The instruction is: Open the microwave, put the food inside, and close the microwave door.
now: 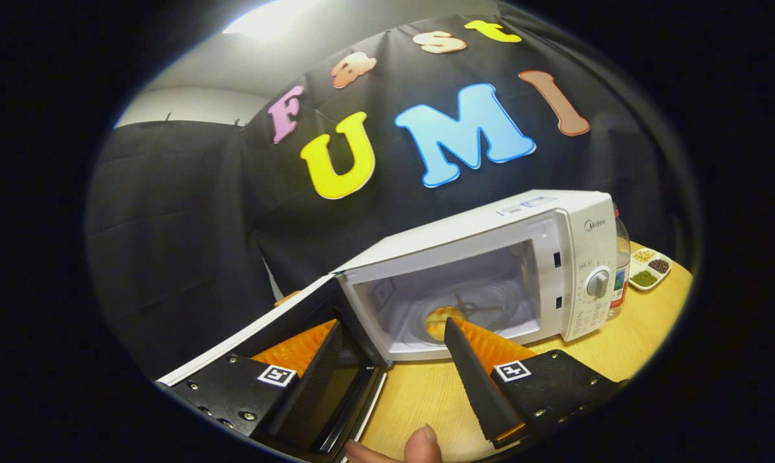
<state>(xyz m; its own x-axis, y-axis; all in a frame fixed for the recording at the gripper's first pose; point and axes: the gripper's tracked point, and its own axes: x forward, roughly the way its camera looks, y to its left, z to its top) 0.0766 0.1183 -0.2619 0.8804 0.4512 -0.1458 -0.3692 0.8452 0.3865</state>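
The microwave (490,257) is sitting on the table (644,334) with its door (278,360) hanging open to the left. The food (440,321) is lying on the plate (477,312) inside it. The gripper (393,360) is waiting in front of the microwave, its fingers (474,379) spread wide apart with nothing between them. A bottle (620,270) is standing just behind the microwave on the right, and a tray (651,267) is lying beside the bottle.

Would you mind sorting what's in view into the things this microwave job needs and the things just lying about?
Job:
- microwave, open
- its door, swung out beside the fingers
- food inside, on the turntable
- gripper, open, holding nothing

Lying about:
- bottle behind the microwave
- tray of beans beyond it
- table
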